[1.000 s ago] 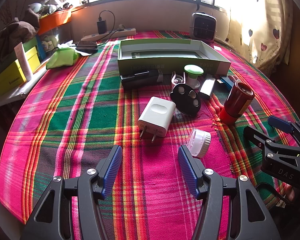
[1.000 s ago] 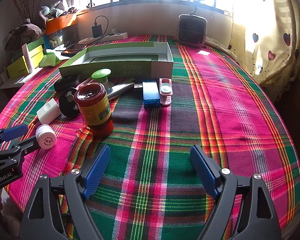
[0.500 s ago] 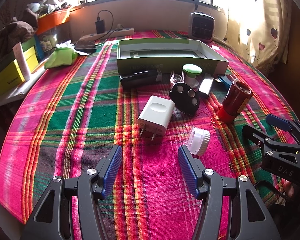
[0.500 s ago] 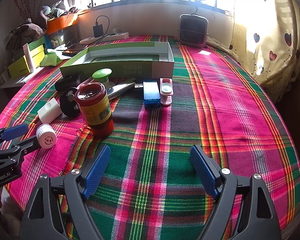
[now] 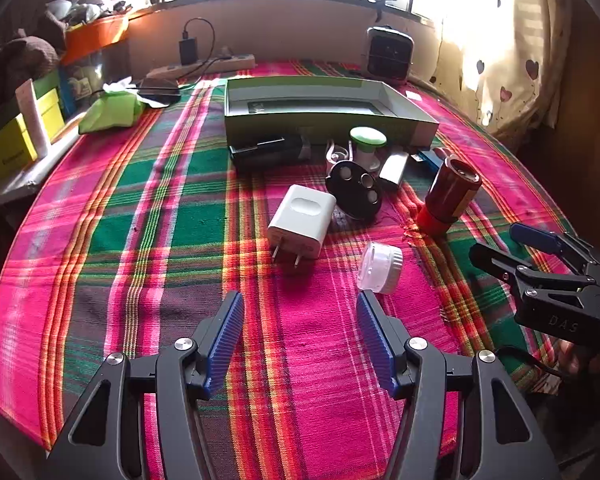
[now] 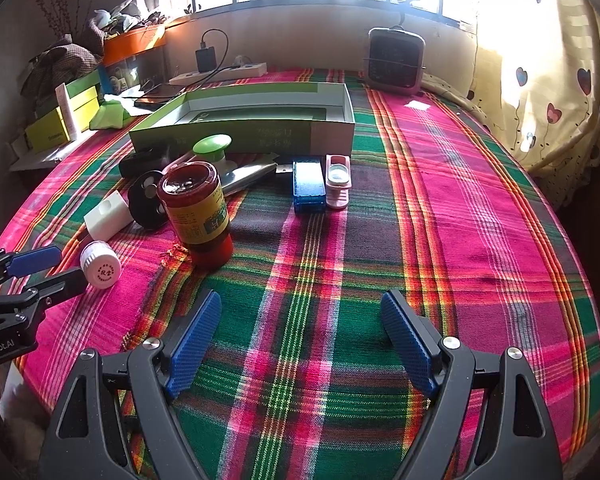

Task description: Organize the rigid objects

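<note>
Both-handed, idle: left gripper (image 5: 300,336) and right gripper (image 6: 300,340) hover wide open and empty over the plaid tablecloth (image 6: 460,208), small white bottle (image 5: 380,267) lying just beyond the left fingertips.

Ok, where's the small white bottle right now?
In the left wrist view the small white bottle lies on its side just ahead of the left gripper's right finger, between the white charger and red jar.

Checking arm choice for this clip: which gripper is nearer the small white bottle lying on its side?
Left. The left gripper sits just behind the white bottle, its right finger nearly at it. The right gripper is farther off to the bottle's right, both open.
</note>
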